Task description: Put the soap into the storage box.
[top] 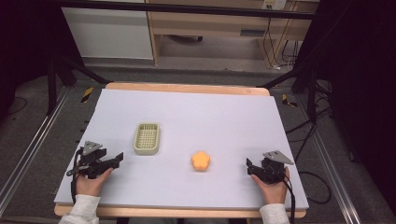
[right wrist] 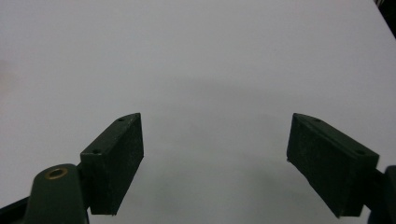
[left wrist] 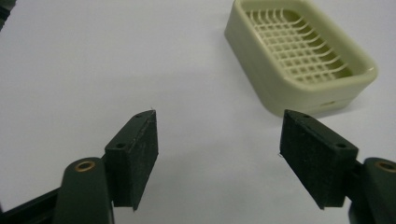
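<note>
**Both grippers empty, soap and dish untouched**

You are at the very start of the work, as far as the scene lets you judge. The orange flower-shaped soap [top: 201, 160] lies alone on the pale table sheet [top: 210, 112], to the right of the cream soap dish [top: 147, 138] and a little nearer to you than it, with bare sheet between the two. The dish stands upright with its slatted grid [left wrist: 299, 49] bare; nothing lies in it. If the job is to set the soap into the dish, none of it is done: the reach, the grasp, the carry and the placing all remain.

Your left gripper [top: 116, 159] sits low over the sheet, to the left of the dish and nearer to you, its jaws spread wide with nothing between them. In the left gripper view the dish lies ahead and off to the right of the jaws, apart from both pads [left wrist: 140, 154].

Your right gripper [top: 249, 165] rests far to the right of the dish, past the soap and apart from it. Its jaws are also spread wide and empty; the right gripper view has bare sheet between the pads [right wrist: 116, 158].
</note>
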The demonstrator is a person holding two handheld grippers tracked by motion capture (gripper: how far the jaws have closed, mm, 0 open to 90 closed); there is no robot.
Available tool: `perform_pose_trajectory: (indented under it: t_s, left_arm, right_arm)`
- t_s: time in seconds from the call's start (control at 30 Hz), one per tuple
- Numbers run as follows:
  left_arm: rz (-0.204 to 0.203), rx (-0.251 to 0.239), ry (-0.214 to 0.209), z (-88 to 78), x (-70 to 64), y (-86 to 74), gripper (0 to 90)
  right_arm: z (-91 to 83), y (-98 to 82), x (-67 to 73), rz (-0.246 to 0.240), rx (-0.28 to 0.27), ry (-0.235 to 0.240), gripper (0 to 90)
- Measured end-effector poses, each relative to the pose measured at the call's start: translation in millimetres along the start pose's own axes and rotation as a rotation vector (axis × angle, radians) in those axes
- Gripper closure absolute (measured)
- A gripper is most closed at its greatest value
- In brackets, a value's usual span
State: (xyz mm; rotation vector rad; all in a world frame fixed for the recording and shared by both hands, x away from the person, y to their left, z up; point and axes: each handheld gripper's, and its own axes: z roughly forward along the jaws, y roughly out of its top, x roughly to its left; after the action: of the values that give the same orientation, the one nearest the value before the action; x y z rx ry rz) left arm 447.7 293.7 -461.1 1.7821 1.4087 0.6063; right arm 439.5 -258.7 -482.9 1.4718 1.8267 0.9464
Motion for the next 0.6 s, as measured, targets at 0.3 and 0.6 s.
perform_pose_trajectory:
  t_s: [0.3,0.6]
  left_arm:
    - [0.054,-0.011,-0.017,-0.3,-18.8,4.7,31.1]
    - [0.081,-0.017,-0.051,-2.6,-34.3,8.2,31.1]
  right_arm:
    - [-4.5,-1.3,-3.6,0.015,-0.018,0.004,20.6]
    - [-5.7,-0.2,-1.7,0.011,-0.013,0.022,25.3]
